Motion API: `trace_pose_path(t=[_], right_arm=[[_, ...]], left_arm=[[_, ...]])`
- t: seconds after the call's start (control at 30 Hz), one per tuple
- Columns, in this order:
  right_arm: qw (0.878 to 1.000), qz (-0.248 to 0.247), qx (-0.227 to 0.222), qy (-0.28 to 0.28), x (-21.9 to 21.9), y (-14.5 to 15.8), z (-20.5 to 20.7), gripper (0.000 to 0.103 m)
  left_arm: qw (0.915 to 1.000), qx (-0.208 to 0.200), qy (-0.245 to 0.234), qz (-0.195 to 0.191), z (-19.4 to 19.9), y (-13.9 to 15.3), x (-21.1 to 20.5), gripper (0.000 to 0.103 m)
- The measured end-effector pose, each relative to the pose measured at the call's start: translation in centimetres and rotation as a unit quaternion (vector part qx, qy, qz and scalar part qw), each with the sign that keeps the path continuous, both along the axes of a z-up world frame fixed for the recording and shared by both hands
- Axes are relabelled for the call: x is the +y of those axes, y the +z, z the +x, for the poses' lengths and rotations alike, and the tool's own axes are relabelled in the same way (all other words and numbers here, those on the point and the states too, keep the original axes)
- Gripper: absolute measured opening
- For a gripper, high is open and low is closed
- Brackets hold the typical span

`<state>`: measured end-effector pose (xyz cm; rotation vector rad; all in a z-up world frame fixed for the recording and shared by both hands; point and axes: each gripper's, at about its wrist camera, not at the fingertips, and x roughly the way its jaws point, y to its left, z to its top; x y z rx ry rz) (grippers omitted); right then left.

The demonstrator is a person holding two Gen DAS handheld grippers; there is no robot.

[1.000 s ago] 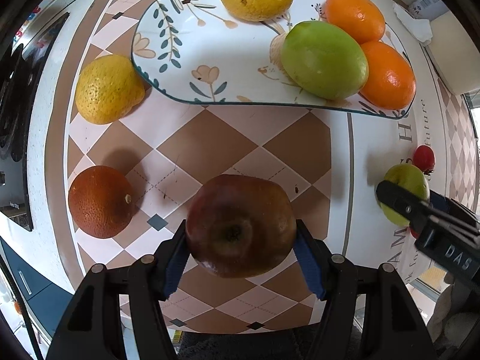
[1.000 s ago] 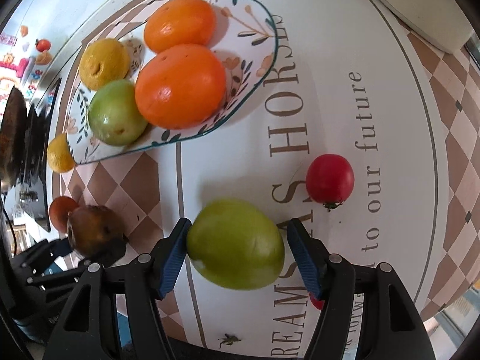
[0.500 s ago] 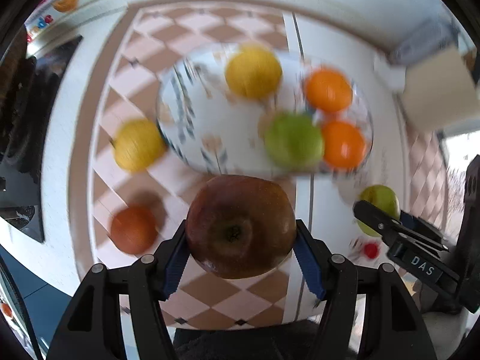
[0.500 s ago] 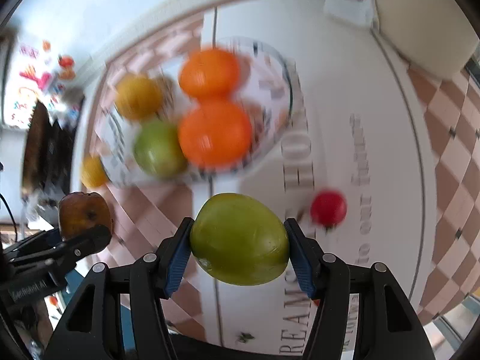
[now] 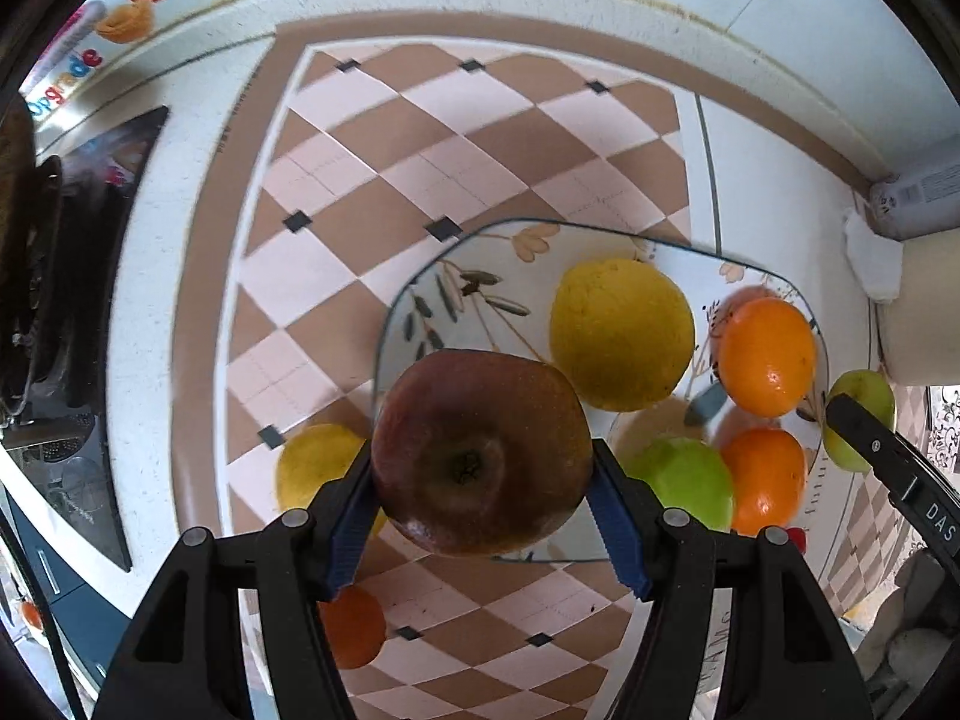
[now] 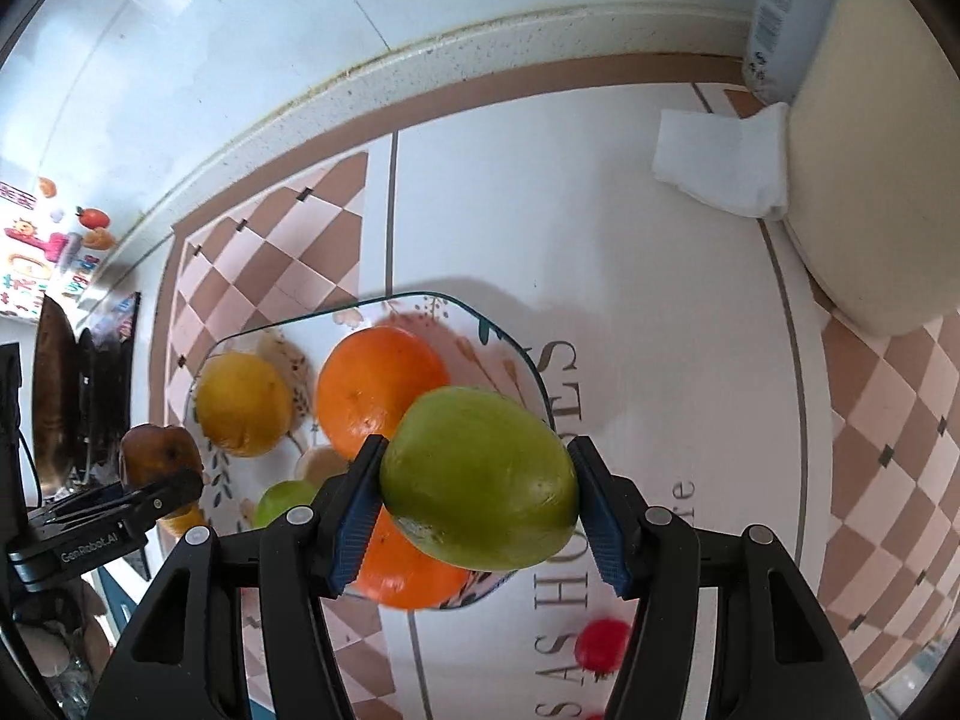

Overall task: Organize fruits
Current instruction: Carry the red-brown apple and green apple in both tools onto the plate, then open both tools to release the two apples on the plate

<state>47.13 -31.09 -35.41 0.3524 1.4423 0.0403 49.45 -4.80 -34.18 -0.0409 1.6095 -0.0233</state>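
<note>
My left gripper (image 5: pixel 480 480) is shut on a dark red-brown apple (image 5: pixel 480 450) and holds it above the near-left rim of the floral plate (image 5: pixel 444 300). My right gripper (image 6: pixel 477 510) is shut on a green apple (image 6: pixel 480 480) above the plate's right side (image 6: pixel 516 354). The plate holds a yellow lemon (image 5: pixel 621 333), two oranges (image 5: pixel 765 354) and a green fruit (image 5: pixel 690 480). The left gripper with its apple also shows in the right wrist view (image 6: pixel 156 456).
A second lemon (image 5: pixel 312 468) and a dark orange (image 5: pixel 354 624) lie on the checkered mat left of the plate. A red tomato (image 6: pixel 600 642) lies on the mat to the right. A white napkin (image 6: pixel 720 168), a cream container (image 6: pixel 870 180) and the back wall stand behind.
Both grippers have lifted their apples off the mat and moved forward over the plate. The plate now lies under and just beyond both fruits.
</note>
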Motion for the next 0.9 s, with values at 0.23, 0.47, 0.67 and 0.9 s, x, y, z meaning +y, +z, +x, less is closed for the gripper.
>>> trace_pose_path(t=[0.23,0.47,0.67,0.9], right_arm=[[1.000,0.010,0.025,-0.007,0.2,-1.4,-0.1,0.067],[1.000,0.003,0.019,-0.008,0.0,0.2,-0.4,0.091],[0.999,-0.048,0.000,0.009,1.1,2.7,-2.2,0.094],[0.996,-0.086,-0.017,0.027,2.9,5.1,-5.6,0.094]], left_arm=[[0.9998,0.018,0.005,-0.004,0.2,-1.6,-0.4,0.070],[0.9999,-0.003,0.002,-0.011,0.1,0.2,-0.2,0.089],[0.9992,-0.037,0.003,0.015,-1.7,3.0,0.3,0.089],[0.9947,-0.084,-0.004,0.060,-5.6,5.3,0.8,0.089]])
